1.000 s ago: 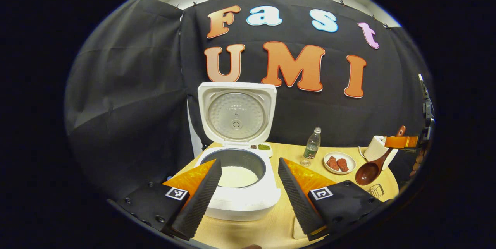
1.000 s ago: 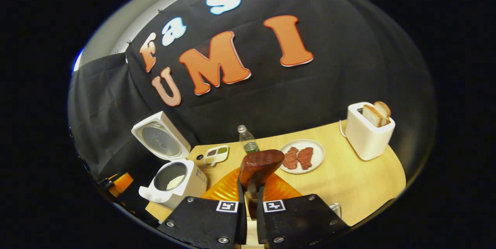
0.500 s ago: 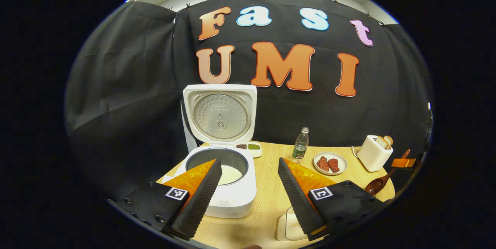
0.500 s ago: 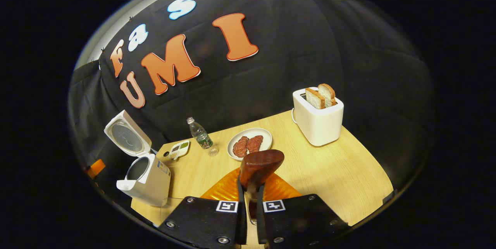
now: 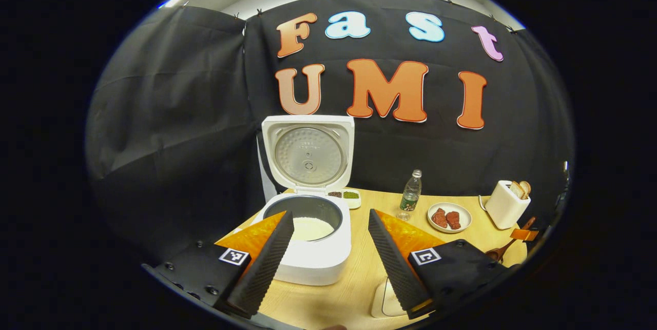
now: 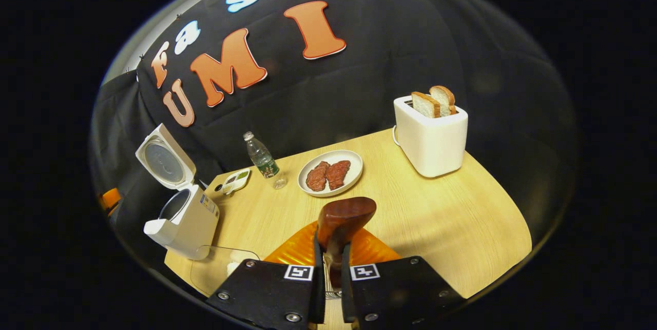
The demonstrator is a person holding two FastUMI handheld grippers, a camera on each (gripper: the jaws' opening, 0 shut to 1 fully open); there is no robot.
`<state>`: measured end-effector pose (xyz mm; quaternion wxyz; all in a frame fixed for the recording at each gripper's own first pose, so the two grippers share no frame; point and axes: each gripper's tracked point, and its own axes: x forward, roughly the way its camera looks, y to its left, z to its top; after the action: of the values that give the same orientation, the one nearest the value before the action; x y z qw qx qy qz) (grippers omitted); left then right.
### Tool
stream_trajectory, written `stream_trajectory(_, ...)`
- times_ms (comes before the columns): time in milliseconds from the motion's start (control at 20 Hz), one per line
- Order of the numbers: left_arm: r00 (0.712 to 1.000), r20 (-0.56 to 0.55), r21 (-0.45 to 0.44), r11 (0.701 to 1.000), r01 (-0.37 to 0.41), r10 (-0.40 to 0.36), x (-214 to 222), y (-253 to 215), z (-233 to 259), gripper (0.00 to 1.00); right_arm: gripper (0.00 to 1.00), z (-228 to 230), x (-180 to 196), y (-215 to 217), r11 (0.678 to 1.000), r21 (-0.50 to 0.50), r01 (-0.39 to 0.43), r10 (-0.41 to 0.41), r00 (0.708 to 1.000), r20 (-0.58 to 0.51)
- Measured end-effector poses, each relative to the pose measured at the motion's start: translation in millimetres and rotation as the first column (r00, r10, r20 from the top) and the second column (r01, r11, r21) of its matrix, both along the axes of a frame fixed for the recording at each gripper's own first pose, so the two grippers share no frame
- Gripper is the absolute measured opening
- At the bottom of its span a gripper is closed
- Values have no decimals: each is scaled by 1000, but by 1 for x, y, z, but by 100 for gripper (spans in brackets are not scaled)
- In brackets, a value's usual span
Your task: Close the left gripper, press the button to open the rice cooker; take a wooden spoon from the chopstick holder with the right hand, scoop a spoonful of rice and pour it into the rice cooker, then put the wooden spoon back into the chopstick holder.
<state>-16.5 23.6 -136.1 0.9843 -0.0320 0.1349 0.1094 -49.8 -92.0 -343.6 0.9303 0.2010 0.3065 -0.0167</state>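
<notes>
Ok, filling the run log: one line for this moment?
rice cooker: lid open | left hand-held gripper: open | right hand-held gripper: shut on wooden spoon

white rice cooker [image 5: 313,260], brown wooden spoon [image 6: 343,217], white toaster [image 6: 430,137]

On the table [image 6: 451,227], the rice cooker [image 5: 314,237] stands at the left with its lid raised and rice in the pot. To its right come a bottle [image 5: 411,195], a plate [image 5: 462,210] of meat, then a toaster [image 5: 505,206] holding bread at the far right.
</notes>
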Motion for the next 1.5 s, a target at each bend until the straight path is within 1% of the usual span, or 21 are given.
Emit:
stream_trajectory(100,1000,10,6,1000,-4,4,4,6,5,99,13,-14,-2,-3,1000,13,15,-14,1000,-21)
stream_trajectory(150,1000,21,11,1000,-3,3,7,9,9,99,10,-20,-3,-5,999,29,23,-22,999,-35)
stream_trajectory(200,1000,31,15,1000,-3,2,13,12,15,99,15,-14,0,-5,997,61,43,-41,999,-21)
stream_trajectory(300,999,50,3,1000,5,-5,27,19,25,97,17,-18,0,-10,995,84,58,-54,998,-44)
stream_trajectory(400,998,60,-29,1000,7,-5,43,28,35,97,21,-24,-2,-12,995,77,61,-54,994,-92)
stream_trajectory(450,998,61,-45,999,6,-3,52,33,40,99,29,-27,-4,-14,997,61,55,-48,993,-112)
stream_trajectory(500,998,66,-55,998,5,-1,62,41,47,97,44,-23,-7,-16,998,46,53,-47,992,-116)
stream_trajectory(550,997,75,-60,998,-10,15,73,52,56,99,59,-16,-3,-19,998,33,58,-54,993,-104)
stream_trajectory(600,996,82,-65,998,-18,23,85,61,64,97,66,-8,-1,-21,998,18,62,-60,994,-92)
stream_trajectory(650,996,91,-69,997,-21,28,99,66,71,99,78,-2,1,-23,998,-5,62,-62,994,-86)
stream_trajectory(700,994,102,-67,997,-28,34,113,76,81,97,82,3,1,-25,997,-36,62,-65,995,-79)
stream_trajectory(750,995,88,-56,997,-45,49,123,88,82,97,91,10,5,-26,996,-66,57,-62,996,-71)
stream_trajectory(800,994,81,-64,995,-71,77,132,102,83,96,94,20,7,-28,994,-99,51,-57,997,-59)
stream_trajectory(900,994,81,-112,992,-61,70,154,115,92,96,95,39,14,-29,987,-155,45,-51,998,-30)
stream_trajectory(950,994,84,-117,991,-63,73,164,126,95,96,95,50,18,-27,983,-180,47,-50,999,-12)
stream_trajectory(1100,994,72,-99,993,-70,77,203,151,101,98,95,75,23,-28,970,-234,66,-64,998,15)
stream_trajectory(1200,996,28,-96,992,-77,80,233,158,93,99,95,97,28,-23,967,-242,76,-68,997,41)
stream_trajectory(1350,999,35,-112,993,-27,31,284,150,97,96,95,132,35,-14,966,-238,100,-75,991,112)
stream_trajectory(1400,999,27,-100,995,-14,17,303,149,96,98,95,137,37,-12,964,-245,101,-72,990,125)
stream_trajectory(1450,1000,-2,-93,996,-6,5,317,147,88,96,95,141,36,-9,962,-256,99,-67,989,130)
stream_trajectory(1500,1000,-31,-82,997,4,-7,327,143,80,98,95,143,34,-6,960,-263,96,-63,989,131)
